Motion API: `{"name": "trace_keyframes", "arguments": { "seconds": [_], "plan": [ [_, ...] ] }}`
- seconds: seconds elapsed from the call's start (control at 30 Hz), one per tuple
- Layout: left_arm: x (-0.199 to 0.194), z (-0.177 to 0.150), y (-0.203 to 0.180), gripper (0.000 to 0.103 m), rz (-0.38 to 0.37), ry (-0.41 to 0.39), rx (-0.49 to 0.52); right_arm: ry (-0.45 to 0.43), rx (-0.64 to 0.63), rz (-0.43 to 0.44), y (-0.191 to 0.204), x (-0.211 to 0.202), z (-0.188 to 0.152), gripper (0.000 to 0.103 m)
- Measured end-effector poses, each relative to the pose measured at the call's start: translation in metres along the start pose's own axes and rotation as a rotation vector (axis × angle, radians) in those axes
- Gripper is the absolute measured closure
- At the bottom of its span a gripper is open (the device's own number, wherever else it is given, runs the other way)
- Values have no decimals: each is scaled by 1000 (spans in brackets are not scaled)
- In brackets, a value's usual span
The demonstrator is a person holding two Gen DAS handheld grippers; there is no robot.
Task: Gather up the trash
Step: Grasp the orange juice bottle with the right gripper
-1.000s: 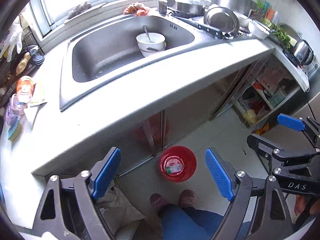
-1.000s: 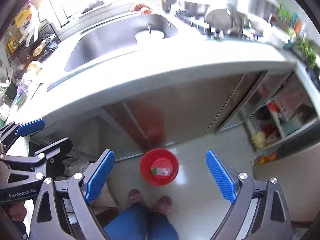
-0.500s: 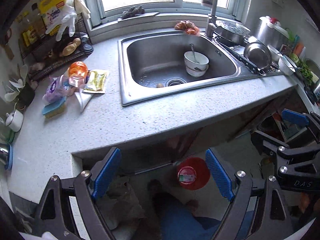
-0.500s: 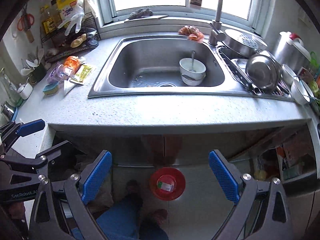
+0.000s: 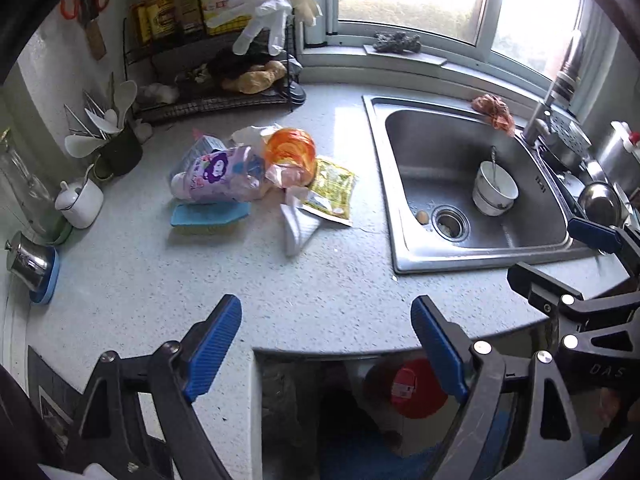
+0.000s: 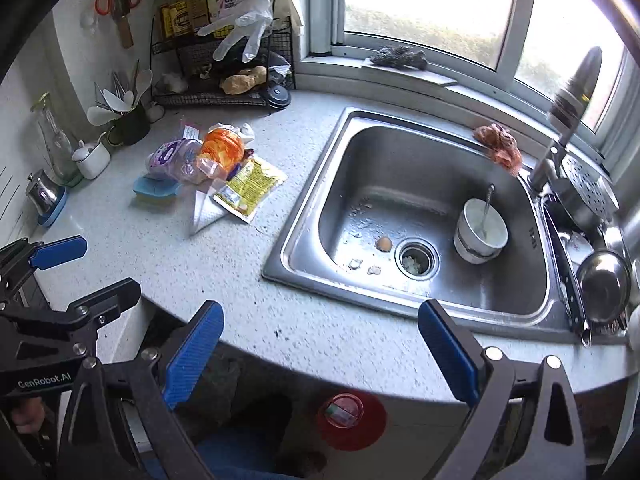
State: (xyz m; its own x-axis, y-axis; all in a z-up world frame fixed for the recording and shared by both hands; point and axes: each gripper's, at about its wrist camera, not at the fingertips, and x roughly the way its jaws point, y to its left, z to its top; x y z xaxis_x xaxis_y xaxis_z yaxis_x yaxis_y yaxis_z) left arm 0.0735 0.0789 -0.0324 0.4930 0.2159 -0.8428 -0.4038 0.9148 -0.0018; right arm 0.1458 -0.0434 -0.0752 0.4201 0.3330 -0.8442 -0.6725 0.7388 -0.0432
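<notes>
A pile of trash lies on the grey counter left of the sink: a purple plastic bottle [image 5: 218,172], an orange plastic cup [image 5: 290,150], a yellow wrapper [image 5: 332,190] and a white paper piece [image 5: 298,228]. The pile also shows in the right wrist view, with the yellow wrapper [image 6: 250,184] and the orange cup [image 6: 222,148]. A red bin [image 5: 416,388] with one item inside stands on the floor below the counter; it shows too in the right wrist view [image 6: 352,420]. My left gripper [image 5: 326,348] is open and empty above the counter's front edge. My right gripper [image 6: 320,354] is open and empty, nearer the sink.
A steel sink [image 5: 472,240] holds stacked white bowls [image 5: 494,194] with a spoon and some scraps. A blue sponge [image 5: 208,218] lies by the pile. A wire rack [image 5: 212,92], utensil cup [image 5: 120,152], small white pot [image 5: 80,200] and dish rack [image 6: 592,264] line the counter.
Both grippers have tilted up and swung left from the floor and bin toward the counter. The trash pile is now nearer and more central. Both stay open and empty.
</notes>
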Motion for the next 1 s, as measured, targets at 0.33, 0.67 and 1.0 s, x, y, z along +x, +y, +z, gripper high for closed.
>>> {"name": "trace_keyframes", "arguments": {
  "seconds": [0.33,0.67,1.0],
  "plan": [
    [48,56,93,17,77,27,-164,4,-211,47,54,61,86,5],
    [101,61,147,17,69,107,-291,104,-391,71,99,125,126,5],
    [136,61,177,17,52,163,-369,186,-565,67,133,176,150,5]
  ]
}}
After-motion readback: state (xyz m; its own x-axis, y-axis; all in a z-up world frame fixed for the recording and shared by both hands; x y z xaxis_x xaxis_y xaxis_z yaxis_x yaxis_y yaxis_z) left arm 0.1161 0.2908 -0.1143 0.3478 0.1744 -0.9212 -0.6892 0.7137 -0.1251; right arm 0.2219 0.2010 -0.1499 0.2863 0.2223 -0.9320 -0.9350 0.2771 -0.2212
